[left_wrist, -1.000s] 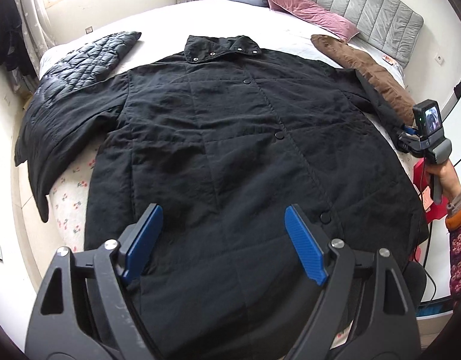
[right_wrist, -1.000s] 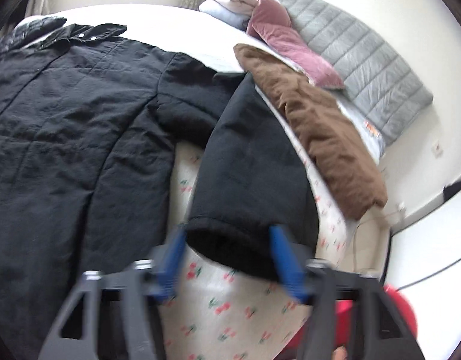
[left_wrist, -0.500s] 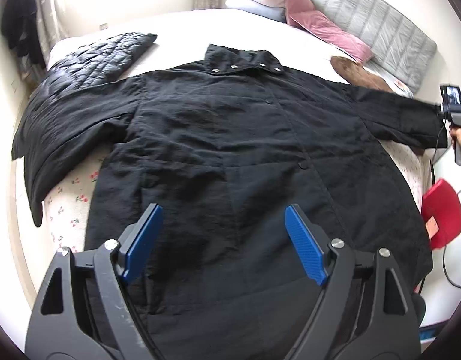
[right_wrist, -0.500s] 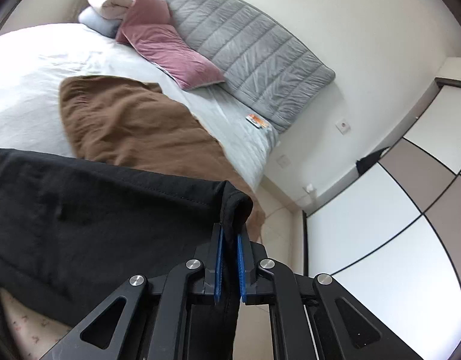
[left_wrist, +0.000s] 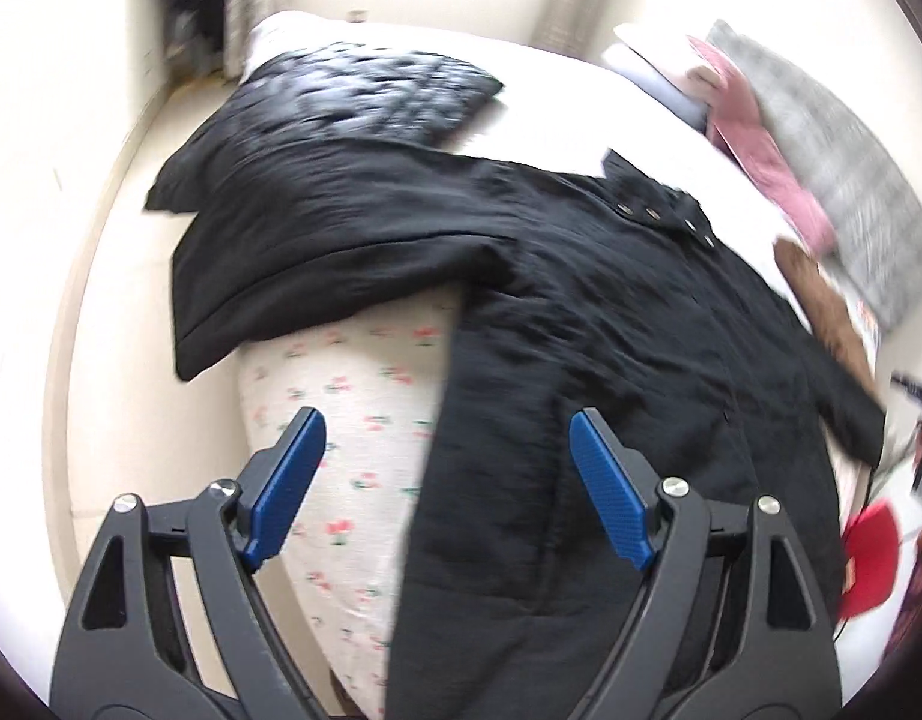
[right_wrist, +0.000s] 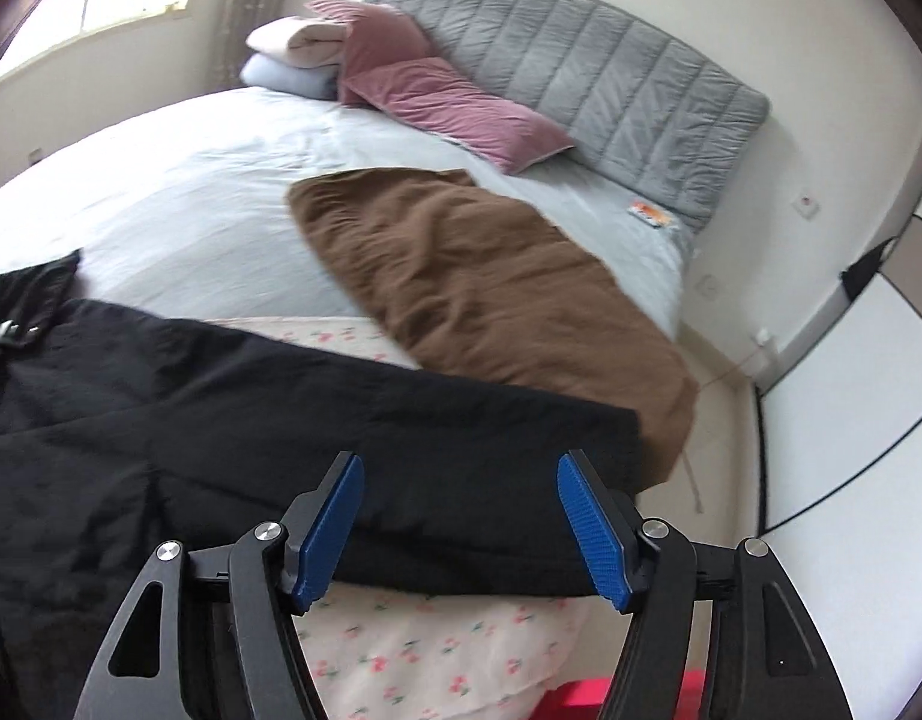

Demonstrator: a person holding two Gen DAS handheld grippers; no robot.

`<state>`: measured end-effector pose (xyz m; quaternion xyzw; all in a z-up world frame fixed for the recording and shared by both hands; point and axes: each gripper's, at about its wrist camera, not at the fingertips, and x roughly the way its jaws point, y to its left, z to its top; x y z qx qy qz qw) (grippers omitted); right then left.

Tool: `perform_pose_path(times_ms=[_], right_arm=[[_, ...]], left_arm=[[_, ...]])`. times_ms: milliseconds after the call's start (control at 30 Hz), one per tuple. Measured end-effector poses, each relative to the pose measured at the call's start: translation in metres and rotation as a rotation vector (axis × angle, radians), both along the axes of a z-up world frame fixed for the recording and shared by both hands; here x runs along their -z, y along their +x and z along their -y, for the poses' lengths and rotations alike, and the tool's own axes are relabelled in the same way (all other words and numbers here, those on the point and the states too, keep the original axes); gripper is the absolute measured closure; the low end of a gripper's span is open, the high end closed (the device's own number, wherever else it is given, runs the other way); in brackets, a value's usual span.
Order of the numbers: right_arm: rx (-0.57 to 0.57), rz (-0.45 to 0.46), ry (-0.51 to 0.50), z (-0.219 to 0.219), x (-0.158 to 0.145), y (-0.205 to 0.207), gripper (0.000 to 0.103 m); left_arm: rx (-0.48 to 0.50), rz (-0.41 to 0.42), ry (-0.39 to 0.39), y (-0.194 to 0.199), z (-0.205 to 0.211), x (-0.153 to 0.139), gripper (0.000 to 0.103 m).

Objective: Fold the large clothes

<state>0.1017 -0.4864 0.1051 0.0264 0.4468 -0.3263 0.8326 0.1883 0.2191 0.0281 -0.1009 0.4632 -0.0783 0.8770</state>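
Left gripper [left_wrist: 440, 483] wide open, empty, over black coat [left_wrist: 611, 360] hem, frame centre. Right gripper [right_wrist: 458, 525] wide open, empty, above coat's sleeve [right_wrist: 401, 444] at lower centre. Risk: sleeve cuff overhangs bed [right_wrist: 221, 192] edge, may slide off.

The coat [left_wrist: 611, 324] lies spread across the bed [right_wrist: 179, 204], a blanket [right_wrist: 479, 276] beside its sleeve [right_wrist: 401, 438], pillows [right_wrist: 353, 54] behind.

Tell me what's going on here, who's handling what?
A person with a tool in each hand is laying a black coat flat on the bed for folding. Both the left tool and right tool are open and hold nothing. The right sleeve lies stretched out beside a brown garment.
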Motion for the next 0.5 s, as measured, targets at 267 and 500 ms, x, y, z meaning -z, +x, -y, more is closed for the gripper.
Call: perform_pose_path(times_ms=[267,500], right_arm=[[-0.210,0.002,0.142,-0.099,0.007,0.013,0.028],[-0.285,-0.009,0.178,-0.150,0.018,0.010,0.028]], left_arm=[[-0.253,-0.086,-0.212,0.025,-0.113,0.056,0.019],[-0.356,-0.170,-0.568,0.050,-0.152,0.131,0.020]])
